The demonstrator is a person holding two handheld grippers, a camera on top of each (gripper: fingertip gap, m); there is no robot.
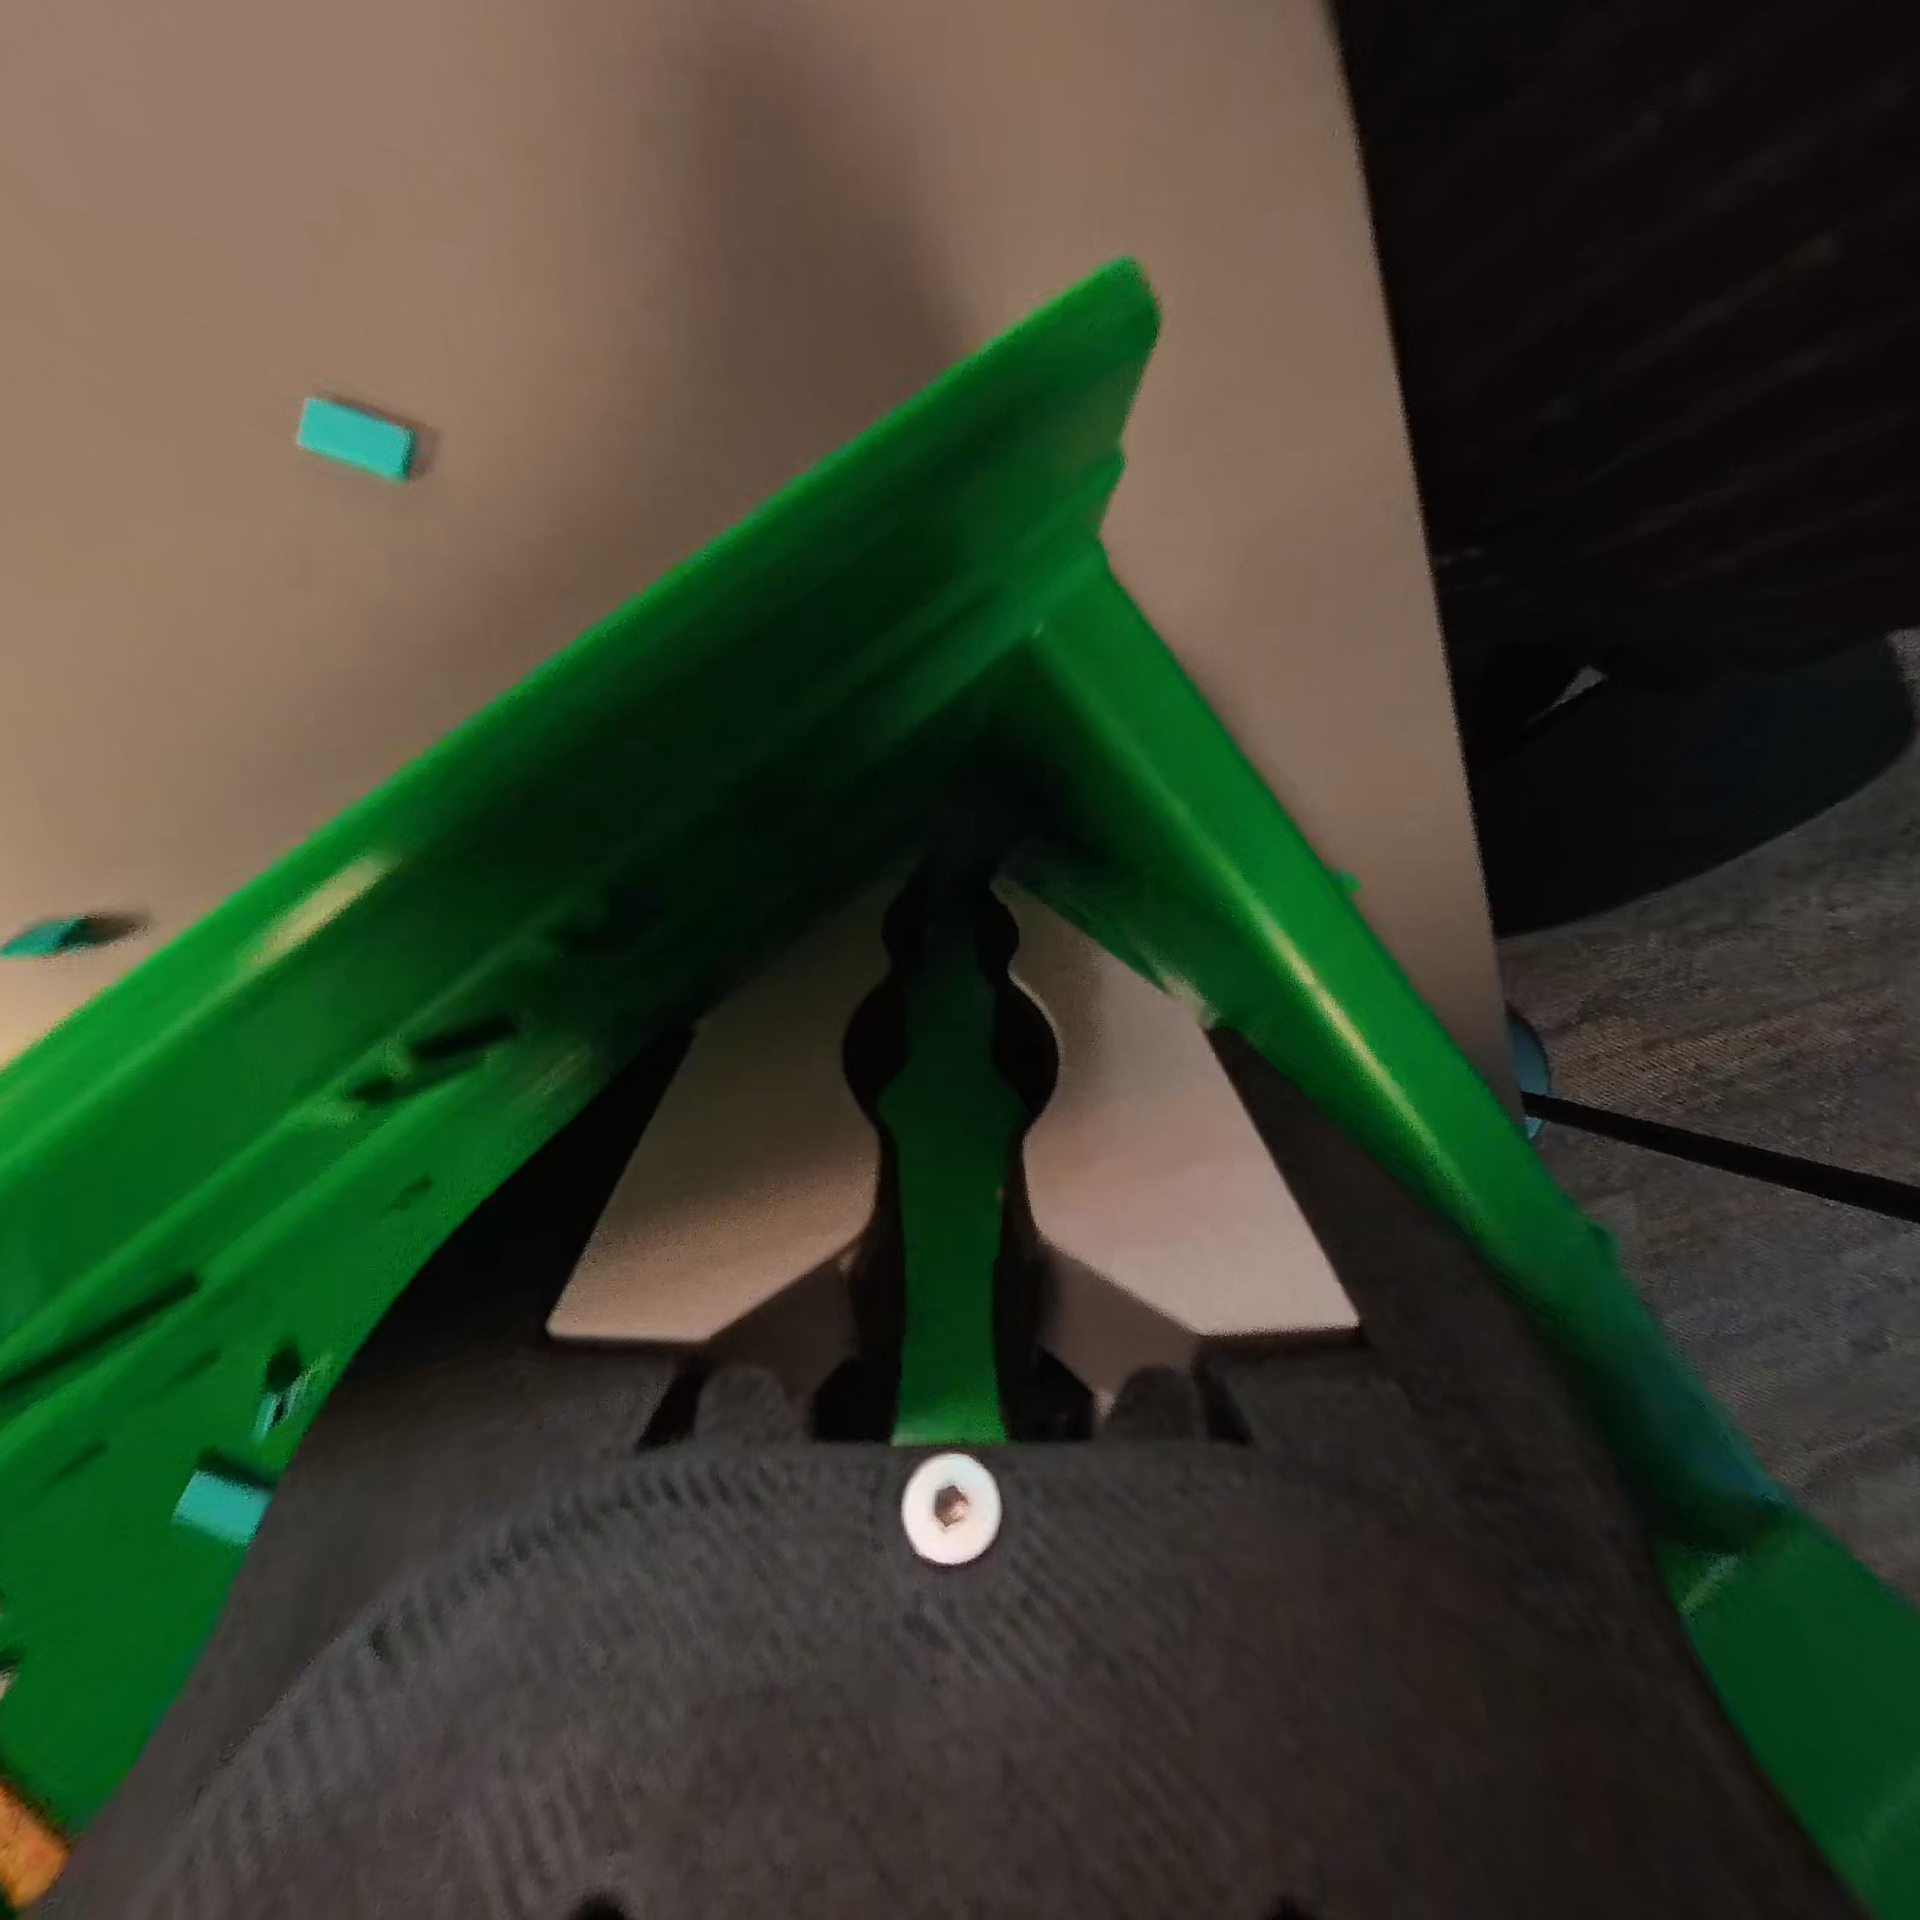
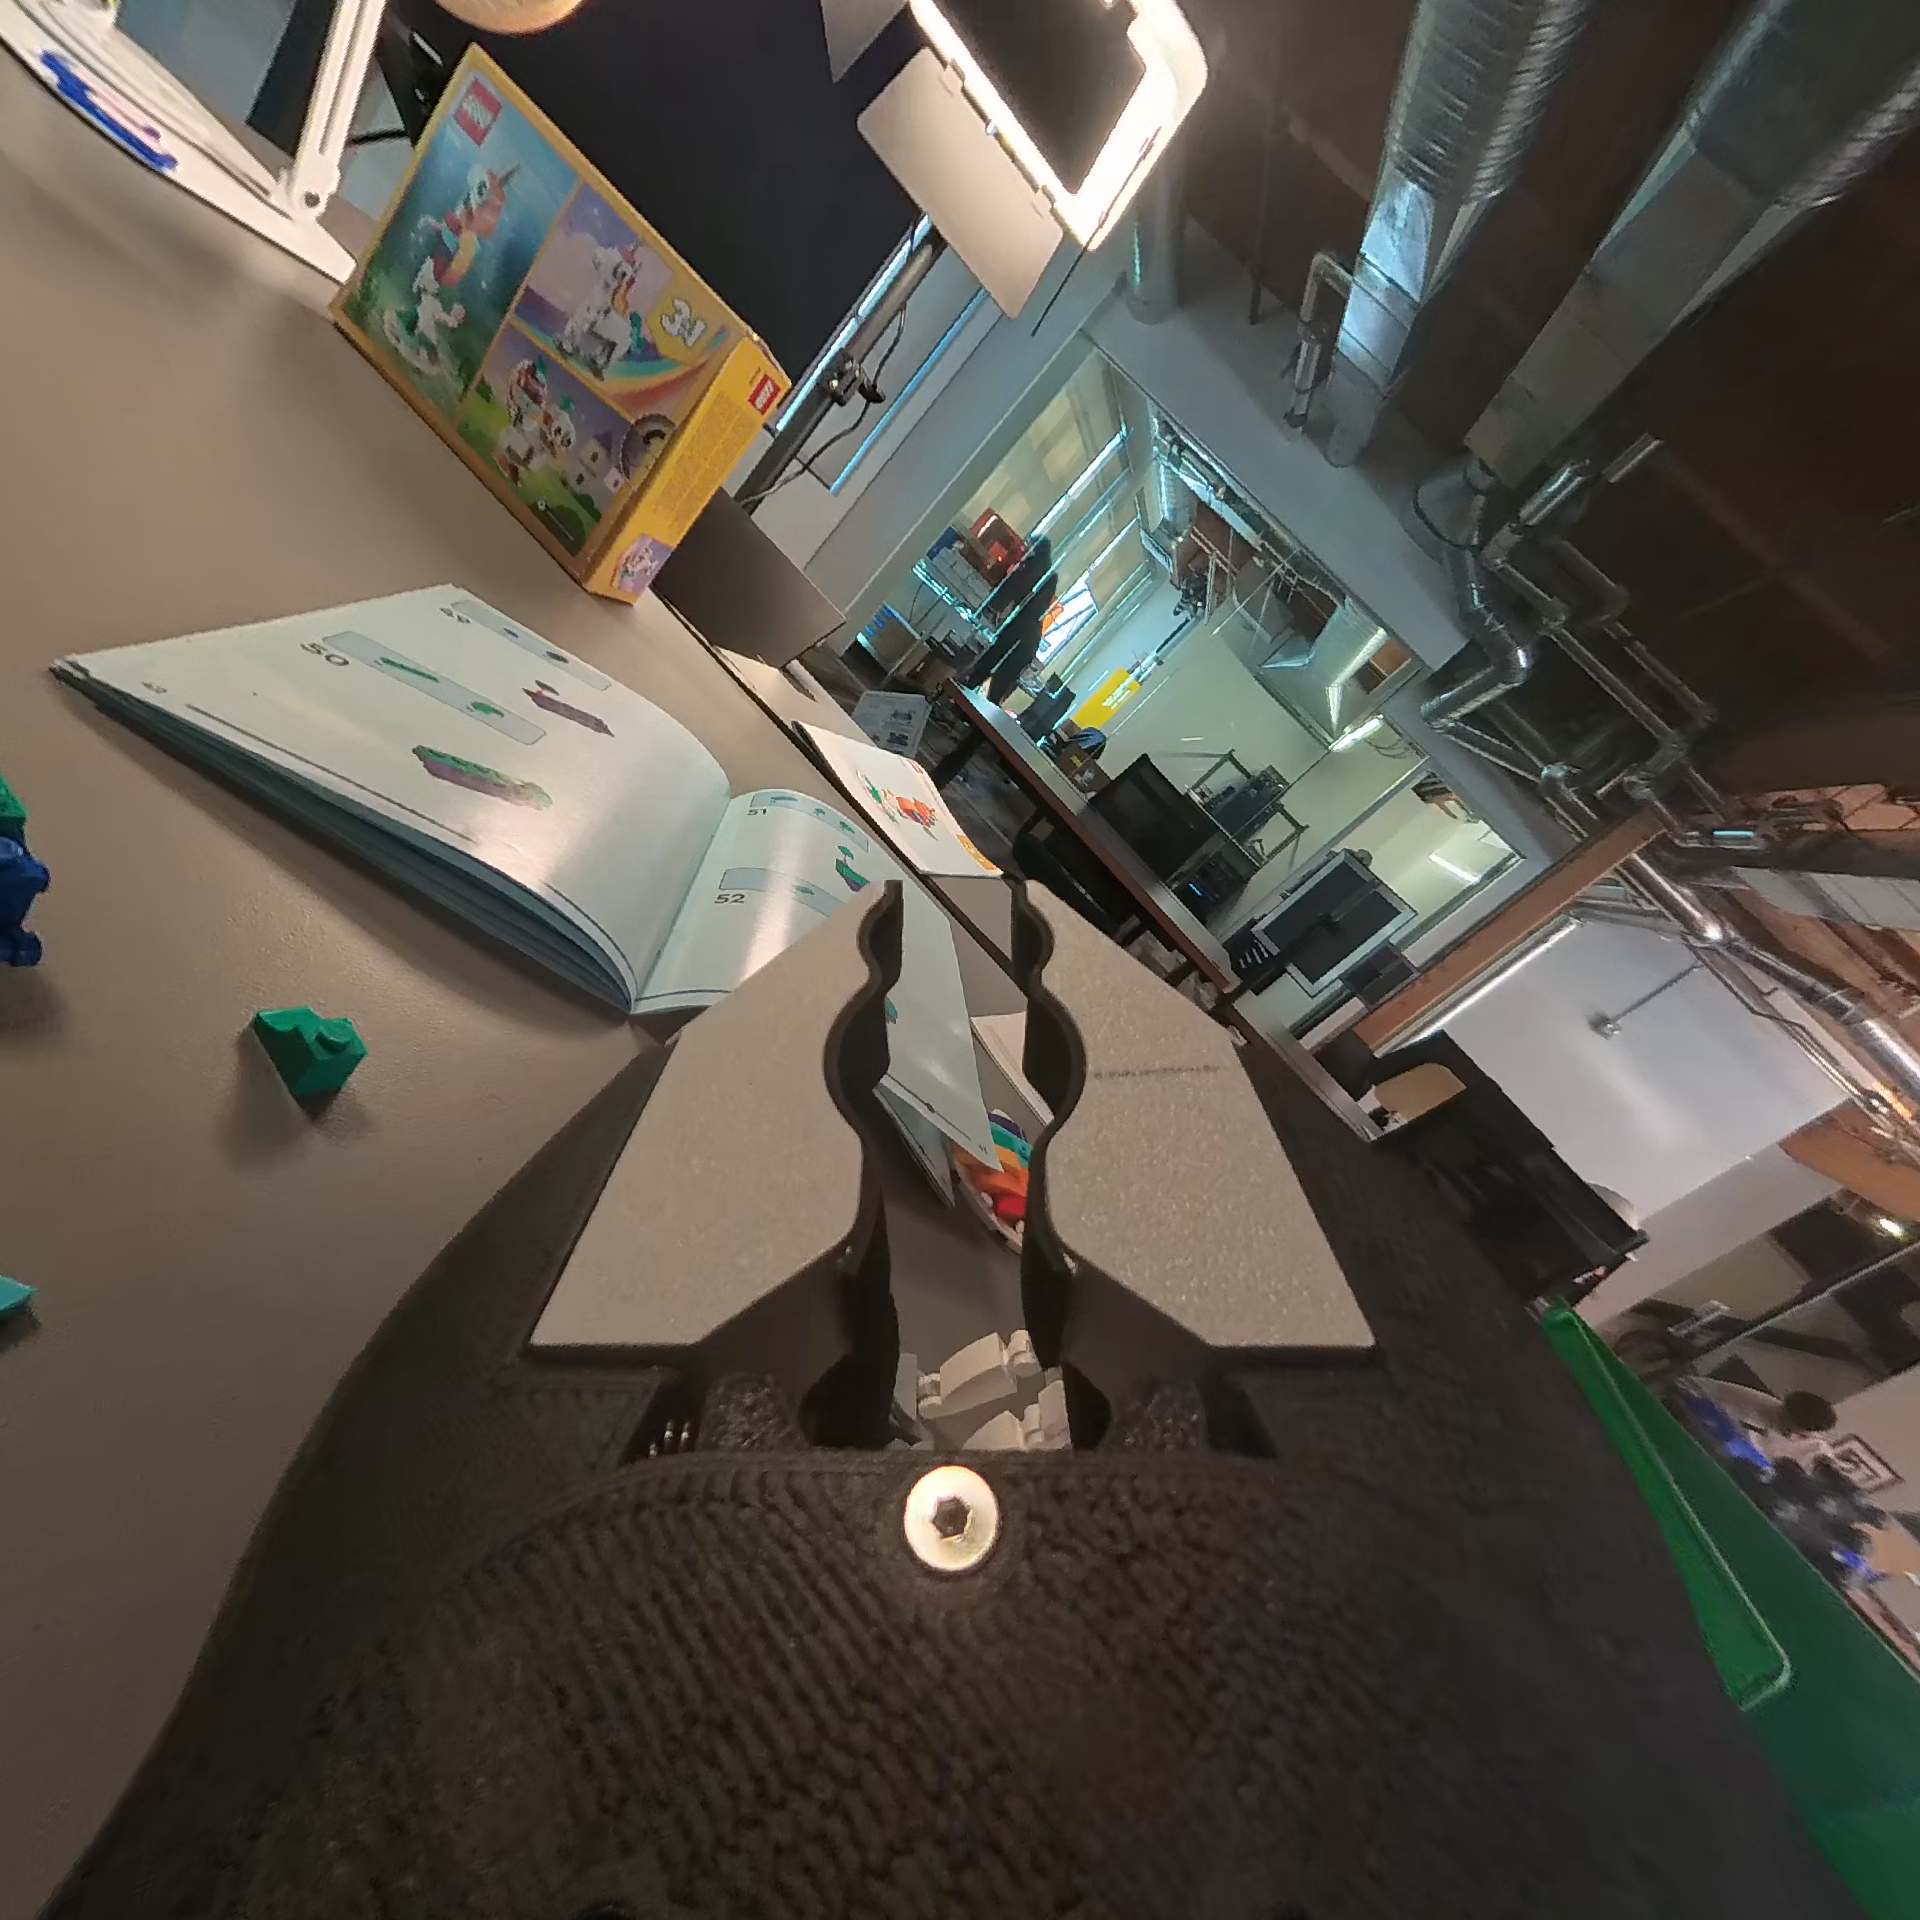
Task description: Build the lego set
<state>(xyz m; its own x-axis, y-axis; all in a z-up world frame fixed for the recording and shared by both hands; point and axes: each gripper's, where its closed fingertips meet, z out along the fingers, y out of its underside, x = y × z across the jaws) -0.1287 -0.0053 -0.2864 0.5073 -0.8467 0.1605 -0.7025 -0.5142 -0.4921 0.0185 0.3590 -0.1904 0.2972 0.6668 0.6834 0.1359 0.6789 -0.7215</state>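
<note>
My left gripper (image 1: 951,914) is shut on the rim of a green plastic tray (image 1: 644,790), which is tilted up over the tan table and fills much of the left wrist view. A teal piece (image 1: 220,1509) lies in the tray. My right gripper (image 2: 958,914) has its jaws close together with a narrow gap. A white lego piece (image 2: 987,1392) sits between them deep near the finger bases and looks gripped. A green sloped brick (image 2: 310,1051) lies on the table to the left. The tray's green edge (image 2: 1662,1538) shows at the lower right.
An open instruction booklet (image 2: 436,748) and the yellow set box (image 2: 561,364) lie ahead on the grey table. Orange and coloured pieces (image 2: 1000,1169) lie beyond the right fingers. Blue pieces (image 2: 16,894) are at the left edge. Teal tiles (image 1: 353,442) lie on the table past the tray.
</note>
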